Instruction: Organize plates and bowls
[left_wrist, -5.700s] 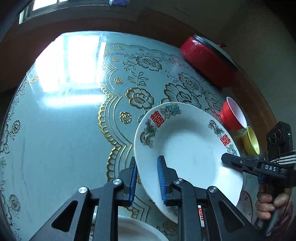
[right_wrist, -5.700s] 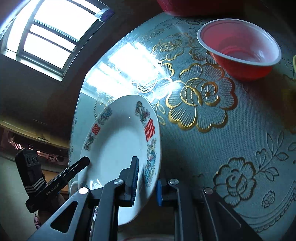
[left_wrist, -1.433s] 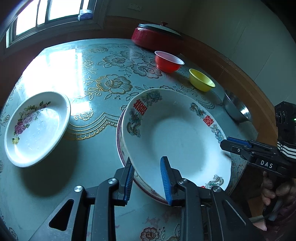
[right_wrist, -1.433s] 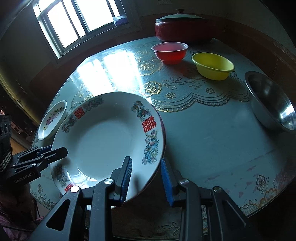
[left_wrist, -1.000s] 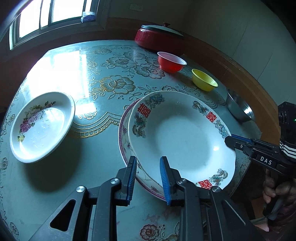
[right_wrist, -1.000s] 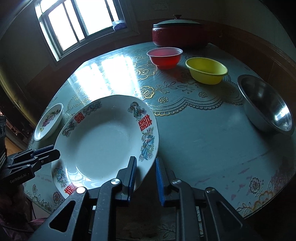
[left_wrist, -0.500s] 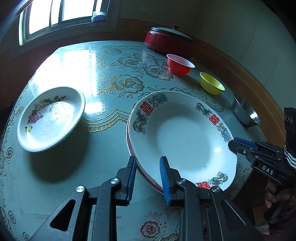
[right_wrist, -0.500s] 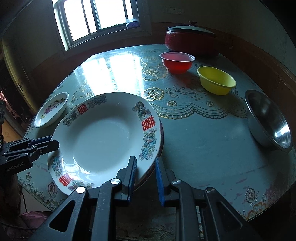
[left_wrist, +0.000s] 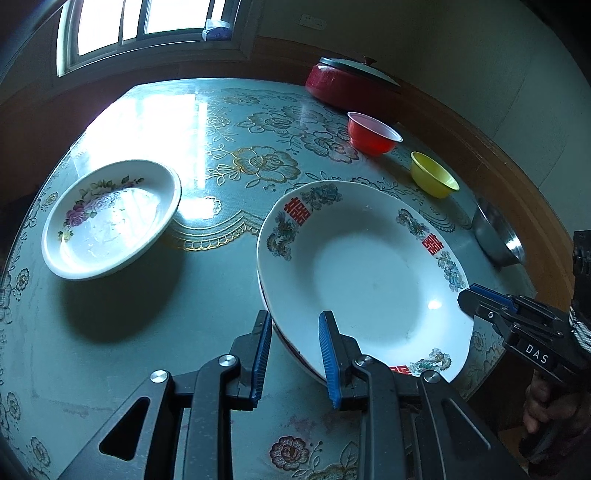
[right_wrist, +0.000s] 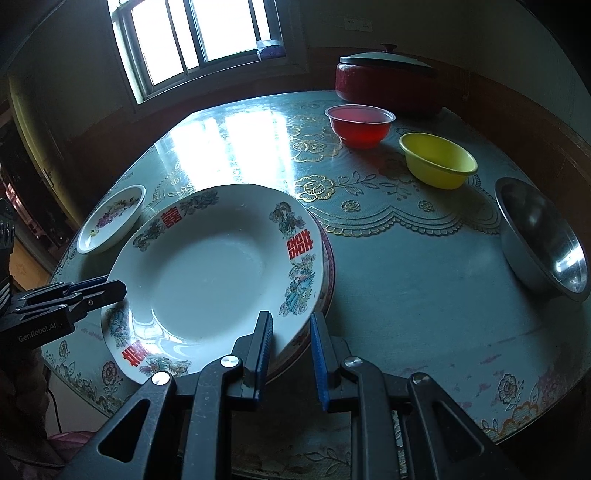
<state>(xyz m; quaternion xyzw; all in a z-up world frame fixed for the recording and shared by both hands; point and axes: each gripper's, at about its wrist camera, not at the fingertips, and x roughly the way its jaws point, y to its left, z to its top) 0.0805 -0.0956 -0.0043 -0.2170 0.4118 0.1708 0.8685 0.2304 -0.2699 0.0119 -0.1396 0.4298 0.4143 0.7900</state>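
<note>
**Big plate held at both rims, sitting on the stack**

Left to right in the left wrist view: floral plate (left_wrist: 110, 218) at 9 o'clock on the counter (left_wrist: 207, 288), alone, well apart from the rest. Centre: large white plate (left_wrist: 365, 273) with red characters, resting on a pink-rimmed plate (left_wrist: 291, 349) under it; only a sliver of that lower rim shows. Left gripper (left_wrist: 293, 349) at 6 o'clock, jaws clamped on the big plate's near rim, one pad under, one over. Right gripper (left_wrist: 480, 299) comes in at 3 o'clock, jaws clamped on the opposite rim; the right wrist view confirms the rim between its pads. Farther back at 1 o'clock: red bowl (left_wrist: 373, 136), yellow bowl (left_wrist: 434, 179), steel bowl (left_wrist: 496, 236), red lidded pot (left_wrist: 351, 83) at 12.

Handling, judged: ceramic, stiff, fairly heavy, glazed so slippery, chips if dropped or knocked on the plate below. Rim is the only hold; two opposite grips keep it level. Looks nested already, so releasing seems next. Floral plate would need a rim grip too; plastic bowls light, easy by the lip.
</note>
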